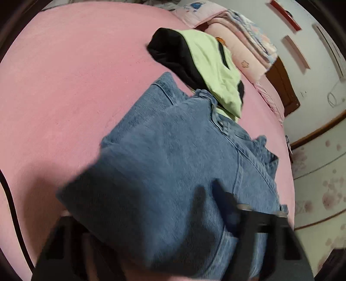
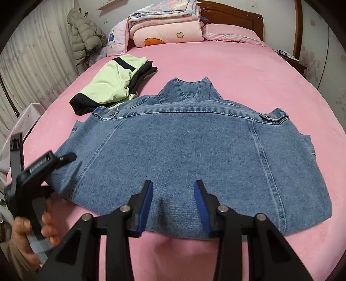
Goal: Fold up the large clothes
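A blue denim jacket (image 2: 183,151) lies back-up and spread flat on the pink bed (image 2: 248,71), collar toward the headboard. My right gripper (image 2: 174,194) hovers over its near hem with the blue pads (image 2: 147,205) apart and only flat denim showing in the gap. My left gripper (image 2: 54,161), held by a person's hand (image 2: 21,227), sits at the jacket's left edge. In the left wrist view the jacket (image 1: 173,162) is blurred and fills the space between the left gripper's (image 1: 147,205) fingers, covering one of them. I cannot make out whether they press on it.
A folded light-green and black garment (image 2: 112,86) lies on the bed just beyond the jacket's left shoulder, touching it. Stacked quilts and pillows (image 2: 168,26) sit by the wooden headboard (image 2: 233,15). A padded coat (image 2: 86,36) hangs at the far left.
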Motion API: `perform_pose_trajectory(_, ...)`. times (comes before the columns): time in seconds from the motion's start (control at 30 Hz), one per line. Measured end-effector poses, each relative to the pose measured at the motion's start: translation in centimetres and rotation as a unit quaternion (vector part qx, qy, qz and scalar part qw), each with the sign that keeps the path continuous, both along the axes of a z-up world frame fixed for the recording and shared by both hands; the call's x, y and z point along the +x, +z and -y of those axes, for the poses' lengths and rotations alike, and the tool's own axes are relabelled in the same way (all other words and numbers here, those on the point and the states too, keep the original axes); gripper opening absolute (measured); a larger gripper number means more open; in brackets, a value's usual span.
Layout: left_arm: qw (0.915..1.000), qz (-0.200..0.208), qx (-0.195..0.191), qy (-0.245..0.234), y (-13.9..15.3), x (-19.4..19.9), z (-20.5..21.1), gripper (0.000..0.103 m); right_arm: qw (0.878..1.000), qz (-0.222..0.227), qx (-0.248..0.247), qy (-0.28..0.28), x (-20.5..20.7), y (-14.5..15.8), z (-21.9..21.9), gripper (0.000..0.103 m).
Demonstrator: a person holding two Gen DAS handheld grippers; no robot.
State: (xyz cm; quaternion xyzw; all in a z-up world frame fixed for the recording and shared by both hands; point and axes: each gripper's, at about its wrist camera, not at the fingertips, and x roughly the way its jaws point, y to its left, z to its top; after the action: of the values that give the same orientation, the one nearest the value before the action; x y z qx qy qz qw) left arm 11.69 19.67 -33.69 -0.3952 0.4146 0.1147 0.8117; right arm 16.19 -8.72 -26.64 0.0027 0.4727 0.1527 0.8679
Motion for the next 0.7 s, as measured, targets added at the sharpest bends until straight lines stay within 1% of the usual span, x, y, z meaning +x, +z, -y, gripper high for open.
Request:
perform_pose_trajectory(0.03, 0.9999, -0.009, -0.001, 0.005, 0.0, 0.2, -0.3, 0.028, 1.0, -0.001, -0.01, -0.002, 0.2, -0.3, -0.3, 0.023)
perform_pose_trajectory(0.07, 0.9999, -0.01, -0.006, 0.006, 0.1, 0.2, -0.7, 0.024, 1.0, -0.002, -0.018, -0.003, 0.4, -0.5, -0.6, 0.016)
perform_pose_trajectory(0.1, 0.9999, -0.011, -0.005, 0.004, 0.4, 0.1, -0.8, 0.018, 1.0, -0.003, -0.023, -0.004, 0.5, -0.7, -0.7, 0.011)
perform_pose_trajectory(0.13, 1.0, -0.008, -0.001, 0.0, 0.9, 0.0, -0.8, 0.015, 1.0, -0.003, -0.031, -0.005, 0.6, -0.9, -1.0, 0.009)
perform_pose_trajectory(0.2, 0.9995, 0.011, 0.026, -0.018, 3.1, -0.3, -0.1, 0.011, 0.999, -0.003, -0.041, -0.004, 0.8, -1.3, -1.4, 0.007)
perform_pose_trajectory(0.23, 0.9977, 0.026, 0.051, -0.035, 4.7, -0.2, 0.7, 0.01, 0.999, -0.003, -0.044, -0.002, 0.9, -1.5, -1.6, 0.007)
perform_pose_trajectory(0.3, 0.9932, 0.052, 0.083, -0.062, 7.1, -0.3, 1.9, 0.01, 0.999, -0.009, -0.045, 0.004, 1.1, -2.1, -2.0, 0.004)
perform_pose_trajectory(0.33, 0.9896, 0.071, 0.098, -0.079, 8.6, 0.0, 2.9, 0.01, 0.999, -0.013, -0.043, 0.009, 1.3, -2.6, -2.3, 0.004)
perform_pose_trajectory(0.37, 0.9875, 0.082, 0.102, -0.088, 9.5, 0.2, 3.4, 0.01, 0.999, -0.021, -0.042, 0.017, 1.5, -3.2, -2.6, 0.004)
perform_pose_trajectory(0.4, 0.9832, 0.102, 0.107, -0.107, 10.8, 0.6, 4.4, 0.01, 0.998, -0.034, -0.046, 0.02, 1.8, -4.2, -2.8, 0.004)
perform_pose_trajectory(0.43, 0.98, 0.113, 0.112, -0.12, 11.7, 1.0, 5.2, 0.01, 0.998, -0.04, -0.045, 0.022, 2.0, -4.8, -2.9, 0.004)
perform_pose_trajectory(0.5, 0.9694, 0.144, 0.126, -0.154, 13.8, 1.8, 7.8, 0.01, 0.998, -0.041, -0.029, 0.022, 2.4, -5.3, -2.7, 0.004)
perform_pose_trajectory(0.6, 0.952, 0.182, 0.147, -0.198, 16.0, 2.7, 11.7, 0.01, 0.998, -0.059, 0.036, 0.005, 3.2, -5.9, -1.0, 0.003)
perform_pose_trajectory(0.7, 0.9336, 0.212, 0.16, -0.241, 17.5, 3.6, 16.6, 0.01, 0.996, -0.065, 0.065, 0.015, 3.3, -5.9, -0.1, 0.003)
